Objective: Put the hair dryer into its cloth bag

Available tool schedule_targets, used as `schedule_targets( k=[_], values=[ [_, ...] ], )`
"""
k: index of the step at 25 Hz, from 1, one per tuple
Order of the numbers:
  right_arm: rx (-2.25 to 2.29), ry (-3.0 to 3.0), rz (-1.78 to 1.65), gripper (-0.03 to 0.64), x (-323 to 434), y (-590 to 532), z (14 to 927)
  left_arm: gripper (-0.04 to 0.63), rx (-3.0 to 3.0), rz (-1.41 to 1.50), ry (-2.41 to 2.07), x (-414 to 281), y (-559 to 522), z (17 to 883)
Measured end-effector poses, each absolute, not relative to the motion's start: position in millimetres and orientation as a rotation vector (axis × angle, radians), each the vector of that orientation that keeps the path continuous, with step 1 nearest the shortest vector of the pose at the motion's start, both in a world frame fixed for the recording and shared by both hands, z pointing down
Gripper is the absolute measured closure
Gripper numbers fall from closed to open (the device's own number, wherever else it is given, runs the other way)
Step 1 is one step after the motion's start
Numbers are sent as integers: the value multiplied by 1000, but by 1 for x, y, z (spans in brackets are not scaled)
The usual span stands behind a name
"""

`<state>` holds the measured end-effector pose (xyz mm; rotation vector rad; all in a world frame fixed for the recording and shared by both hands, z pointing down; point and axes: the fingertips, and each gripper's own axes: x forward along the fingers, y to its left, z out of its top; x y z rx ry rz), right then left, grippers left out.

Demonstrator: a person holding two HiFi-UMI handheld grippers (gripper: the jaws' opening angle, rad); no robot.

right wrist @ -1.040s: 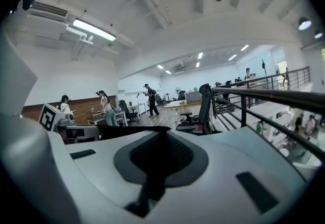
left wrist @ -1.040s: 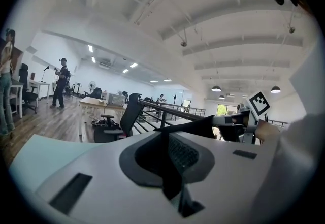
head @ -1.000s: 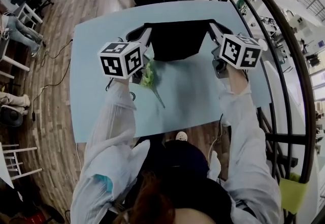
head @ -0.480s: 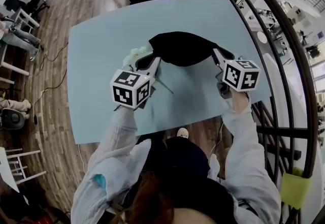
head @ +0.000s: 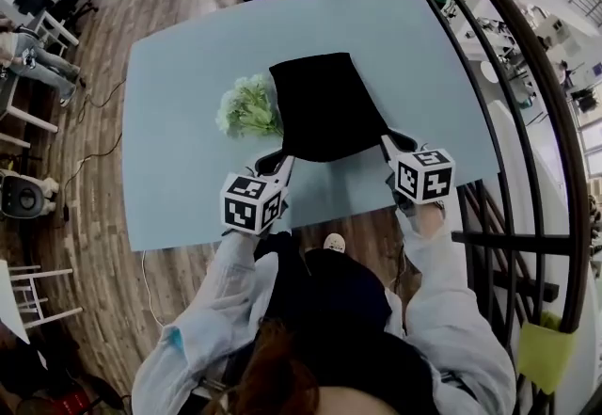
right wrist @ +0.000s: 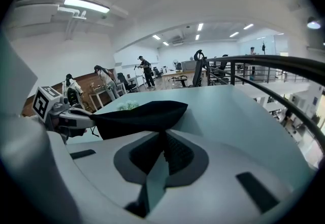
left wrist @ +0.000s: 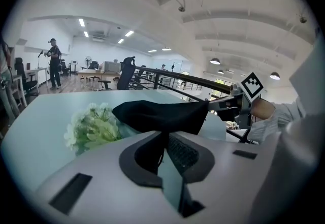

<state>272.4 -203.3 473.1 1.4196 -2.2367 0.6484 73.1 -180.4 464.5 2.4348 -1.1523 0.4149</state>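
Bag (head: 324,107) lies in the middle of the frame, soft, floppy and probably light. Left gripper (head: 280,159) and right gripper (head: 387,140) are each closed tight on a lower corner, good holding spots.

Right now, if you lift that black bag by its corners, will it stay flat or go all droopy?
Probably droopy: the black bag looks like soft cloth, and its near edge bows between the left tool and the right tool, each pinching a corner. It seems light, since small pinches hold it. It shouldn't roll, but might slide on the smooth table.
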Motion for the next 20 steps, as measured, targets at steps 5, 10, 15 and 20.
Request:
schedule_targets(
  k=[5,10,15,20],
  values=[
    [1361,-2190,635,597,279,-170,513,560,2359,477,-1196,78,-149,502],
    [1310,-2118,608,595,285,-149,559,560,2307,565,-1245,80,-129,538],
    [1260,-2059,575,594,282,-134,591,558,2224,623,-1268,73,-114,567],
    [1221,-1985,560,594,281,-128,612,558,2146,709,-1246,71,-108,589]
  ],
)
